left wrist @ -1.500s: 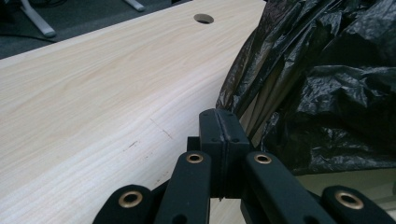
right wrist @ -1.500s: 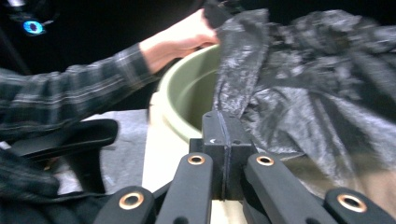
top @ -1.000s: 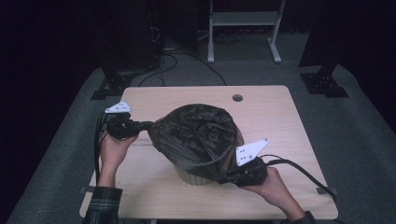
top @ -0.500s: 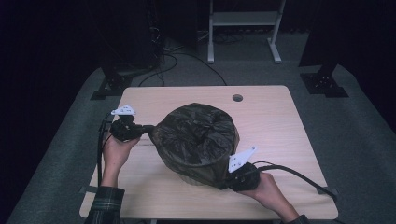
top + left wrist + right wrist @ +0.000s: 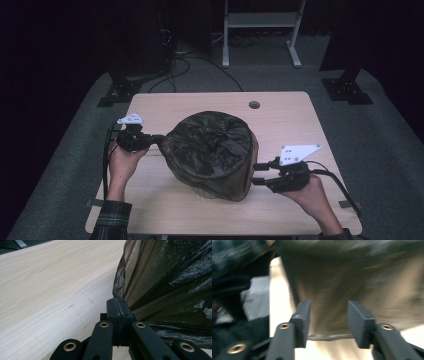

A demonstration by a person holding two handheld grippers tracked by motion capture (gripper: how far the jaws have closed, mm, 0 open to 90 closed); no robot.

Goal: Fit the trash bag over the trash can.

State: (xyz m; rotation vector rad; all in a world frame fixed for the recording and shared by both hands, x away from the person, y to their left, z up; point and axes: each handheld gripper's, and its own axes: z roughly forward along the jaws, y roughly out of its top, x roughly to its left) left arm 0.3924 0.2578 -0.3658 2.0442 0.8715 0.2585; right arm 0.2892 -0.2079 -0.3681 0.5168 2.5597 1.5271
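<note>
left hand-held gripper (image 5: 159, 140) clamped on the bag's (image 5: 212, 150) edge mid-tabletop (image 5: 290, 120) — right hand-held gripper (image 5: 256, 173) w/ jaws just opening, apart, just beside bag's other side, nothing pinched.

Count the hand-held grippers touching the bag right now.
1. The left hand-held gripper is shut on the bag edge at its left side. The right hand-held gripper sits at the bag's right side, jaws just opened, apart from the plastic.
</note>
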